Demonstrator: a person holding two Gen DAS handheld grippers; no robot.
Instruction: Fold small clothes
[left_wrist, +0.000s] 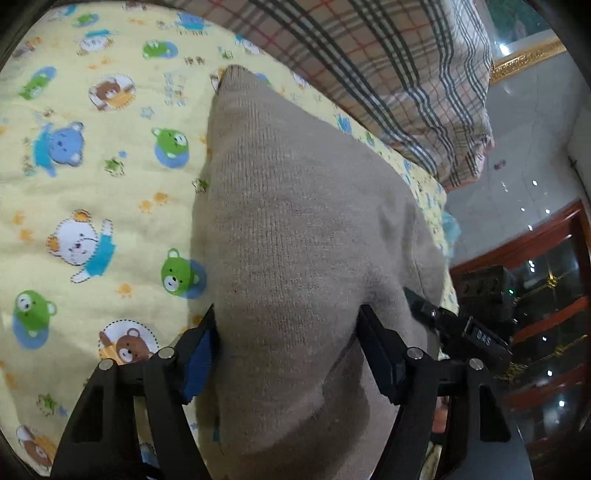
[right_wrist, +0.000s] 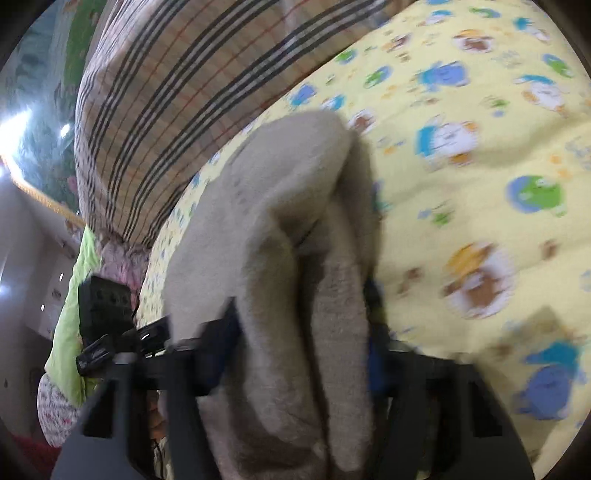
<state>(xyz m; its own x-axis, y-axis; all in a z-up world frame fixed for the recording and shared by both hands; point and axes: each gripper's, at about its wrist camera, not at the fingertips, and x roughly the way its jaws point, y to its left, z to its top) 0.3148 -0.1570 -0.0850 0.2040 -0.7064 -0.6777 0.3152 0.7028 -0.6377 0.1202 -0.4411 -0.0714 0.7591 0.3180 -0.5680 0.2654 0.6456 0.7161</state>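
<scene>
A beige knitted garment (left_wrist: 295, 229) lies on a yellow bear-print blanket (left_wrist: 92, 184). My left gripper (left_wrist: 286, 332) is shut on one bunched end of it; the cloth fills the gap between the blue-padded fingers (left_wrist: 201, 354). In the right wrist view the same beige garment (right_wrist: 288, 258) hangs in thick folds. My right gripper (right_wrist: 299, 332) is shut on those folds, which bulge out between its fingers. This view is blurred. The other gripper's body (right_wrist: 107, 314) shows at the left edge.
A plaid pillow or quilt (left_wrist: 388, 74) lies along the far side of the blanket (right_wrist: 480, 184). The bed edge drops to a shiny grey floor (left_wrist: 524, 147) with a dark red wood cabinet (left_wrist: 535, 295) beside it. A green cloth (right_wrist: 70, 314) hangs at left.
</scene>
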